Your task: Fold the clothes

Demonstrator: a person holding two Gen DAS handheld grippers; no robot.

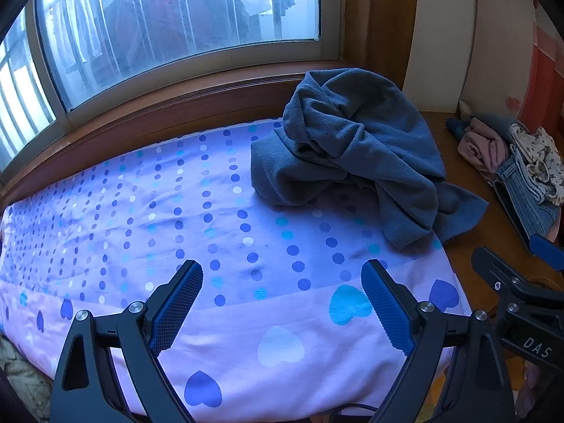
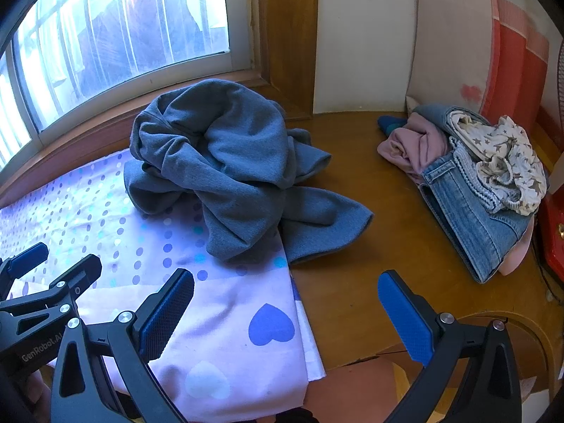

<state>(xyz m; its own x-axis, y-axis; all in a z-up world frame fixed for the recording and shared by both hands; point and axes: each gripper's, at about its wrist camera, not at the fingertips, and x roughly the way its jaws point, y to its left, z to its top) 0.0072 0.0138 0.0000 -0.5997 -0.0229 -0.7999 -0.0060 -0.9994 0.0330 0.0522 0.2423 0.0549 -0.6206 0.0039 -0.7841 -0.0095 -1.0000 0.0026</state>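
A crumpled grey-blue garment (image 1: 359, 151) (image 2: 229, 172) lies in a heap at the right end of a lilac dotted sheet (image 1: 141, 218) (image 2: 88, 211), partly spilling onto the wooden surface (image 2: 370, 282). My left gripper (image 1: 282, 278) hovers open over the sheet's near edge, well short of the garment, nothing between its blue pads. My right gripper (image 2: 285, 289) is open too, above the sheet's right edge and the wood, empty. Each gripper shows at the edge of the other's view: the right gripper (image 1: 521, 282) and the left gripper (image 2: 53, 268).
A stack of folded clothes (image 2: 469, 183) (image 1: 514, 172), with jeans, a pink piece and a star-print piece, sits on the wood at the right. A window with a wooden sill (image 1: 176, 102) runs behind the sheet. A red box (image 2: 555, 236) stands at the far right.
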